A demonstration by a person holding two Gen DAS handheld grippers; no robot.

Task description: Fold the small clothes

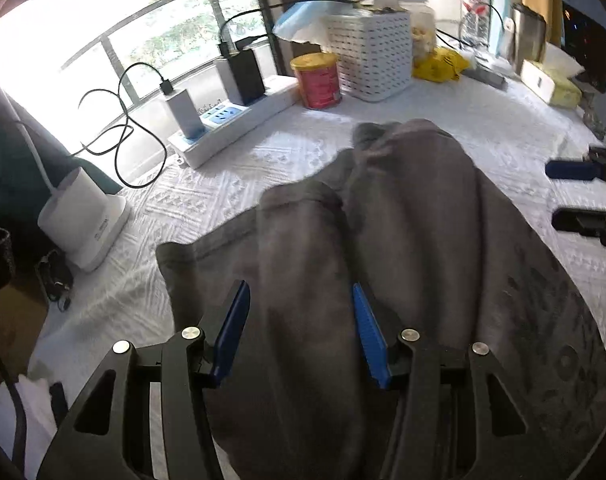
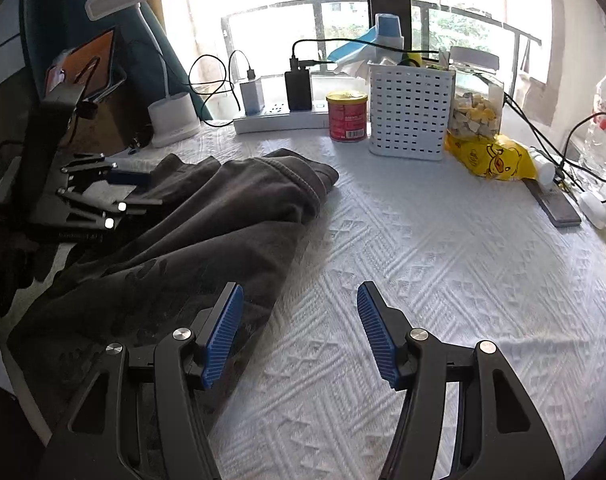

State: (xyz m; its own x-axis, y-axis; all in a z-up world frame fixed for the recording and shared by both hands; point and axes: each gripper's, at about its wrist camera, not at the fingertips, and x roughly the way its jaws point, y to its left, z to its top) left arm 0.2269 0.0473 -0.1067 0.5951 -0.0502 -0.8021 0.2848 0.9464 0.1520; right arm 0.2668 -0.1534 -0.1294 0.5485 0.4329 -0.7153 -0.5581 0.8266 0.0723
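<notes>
Garment (image 1: 403,220) (dark grey, rumpled) lies heaped on white-clothed table (image 2: 443,260), front of can (image 2: 347,116) & basket (image 2: 409,120). Left claw (image 1: 301,322) over it, jaws apart w/ cloth bunched between; grip can't tell. Right claw (image 2: 301,330) wide, empty, at garment's edge over bare cloth.

Colours on my table

I see a dark grey garment (image 2: 207,216) with a faint darker print, lying on a white tablecloth (image 2: 443,264) woven in raised diamonds and zigzags; behind it a red can (image 2: 347,116) with a yellow lid, a white perforated basket (image 2: 409,114) and a yellow bag (image 2: 491,158).
</notes>
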